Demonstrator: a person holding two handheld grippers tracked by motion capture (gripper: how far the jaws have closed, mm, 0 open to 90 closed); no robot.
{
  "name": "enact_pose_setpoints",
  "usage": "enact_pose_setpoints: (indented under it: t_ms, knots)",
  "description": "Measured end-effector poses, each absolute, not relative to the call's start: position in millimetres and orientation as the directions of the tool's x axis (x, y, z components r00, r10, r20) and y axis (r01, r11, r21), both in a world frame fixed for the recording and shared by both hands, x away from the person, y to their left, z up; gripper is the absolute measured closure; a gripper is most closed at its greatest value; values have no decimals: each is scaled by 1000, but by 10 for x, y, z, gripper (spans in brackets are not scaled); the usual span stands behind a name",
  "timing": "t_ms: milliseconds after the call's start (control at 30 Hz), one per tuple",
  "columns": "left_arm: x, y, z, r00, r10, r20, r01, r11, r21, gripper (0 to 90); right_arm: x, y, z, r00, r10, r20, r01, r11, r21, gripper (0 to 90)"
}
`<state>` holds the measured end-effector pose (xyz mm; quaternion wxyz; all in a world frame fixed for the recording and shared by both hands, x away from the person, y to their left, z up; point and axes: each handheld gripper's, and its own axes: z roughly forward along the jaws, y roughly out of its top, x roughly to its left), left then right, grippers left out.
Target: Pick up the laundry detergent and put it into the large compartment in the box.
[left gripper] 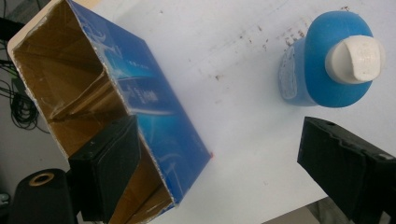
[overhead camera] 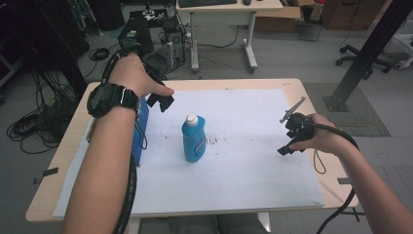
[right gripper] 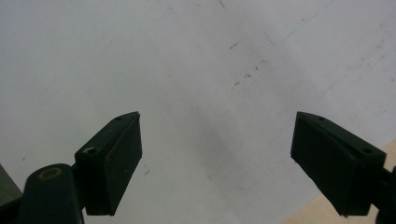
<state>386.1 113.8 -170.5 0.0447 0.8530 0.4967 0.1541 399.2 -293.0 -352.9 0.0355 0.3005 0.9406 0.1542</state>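
Wide-open left gripper (left gripper: pixel 219 172) hovers above the open blue box (left gripper: pixel 116 112) at the desk's left edge — best swing squarely over the blue bottle (left gripper: pixel 327 60) before closing.

Lab or office workroom: desk (overhead camera: pixel 229 7), office chair (overhead camera: pixel 363 61), floor cables (overhead camera: pixel 29 129), electronics (overhead camera: pixel 146 29).

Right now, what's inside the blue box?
The box is open toward the left gripper. Bare brown cardboard walls and inner flaps show inside, no contents. One black jaw covers the lower part of the opening, so that corner is unseen.
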Motion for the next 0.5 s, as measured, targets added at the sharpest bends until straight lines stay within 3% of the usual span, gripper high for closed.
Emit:
enact_pose_setpoints:
  t_ms: [500]
  knots:
    - [3875, 1140, -1755, 458, 860, 224, 838, -502, 215, 135, 4026, -2905, -3570, -825, 564, 34, 545, 780, 307, 168]
